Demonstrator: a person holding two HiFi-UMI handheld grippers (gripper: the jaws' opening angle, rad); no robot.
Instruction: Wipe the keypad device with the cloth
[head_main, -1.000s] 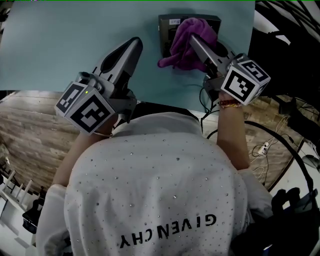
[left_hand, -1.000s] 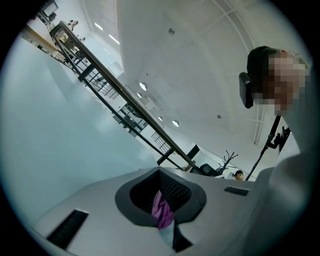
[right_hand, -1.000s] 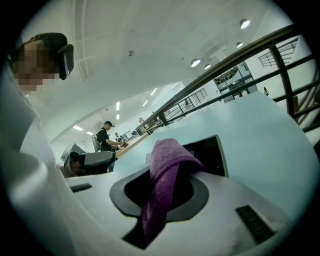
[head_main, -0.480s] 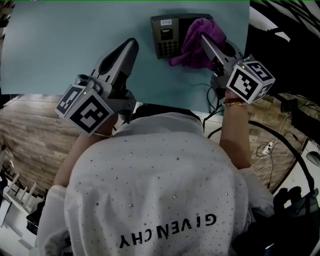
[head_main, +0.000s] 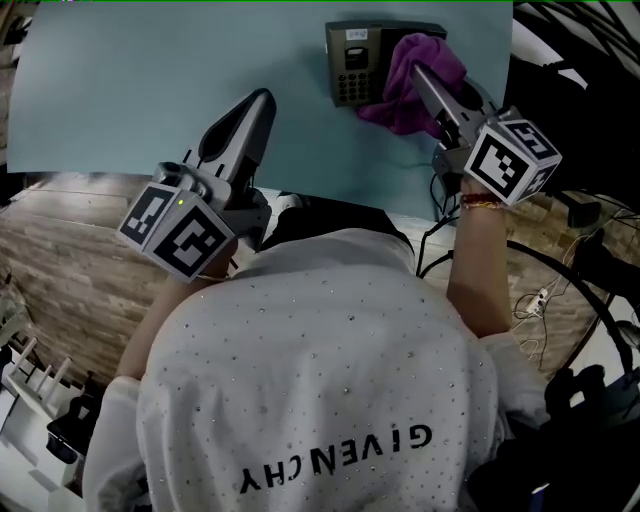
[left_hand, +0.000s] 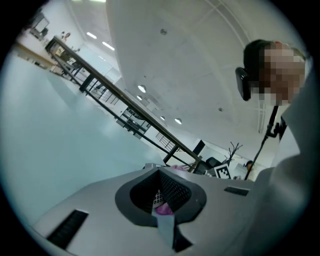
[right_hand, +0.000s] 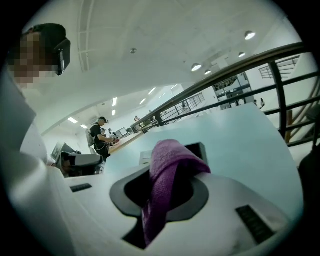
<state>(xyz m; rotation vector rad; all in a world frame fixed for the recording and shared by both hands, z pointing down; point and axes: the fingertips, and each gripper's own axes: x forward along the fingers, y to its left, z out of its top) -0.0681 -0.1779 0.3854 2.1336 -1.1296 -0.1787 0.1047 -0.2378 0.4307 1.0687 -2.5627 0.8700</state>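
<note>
The dark keypad device lies at the far edge of the light blue table. A purple cloth covers its right part; the keys and small screen on the left show. My right gripper is shut on the cloth and presses it onto the device. In the right gripper view the cloth hangs bunched between the jaws, with the device behind it. My left gripper is shut and holds nothing. It hovers over bare table, left of and nearer than the device.
The table's near edge runs just behind both grippers. Wood-pattern floor lies to the left. Black and white cables trail on the right. A person's white shirt fills the lower head view. A standing person shows far off in the right gripper view.
The right gripper has dragged the cloth rightward across the device, uncovering the keys and screen. The left gripper has stayed nearly still.
</note>
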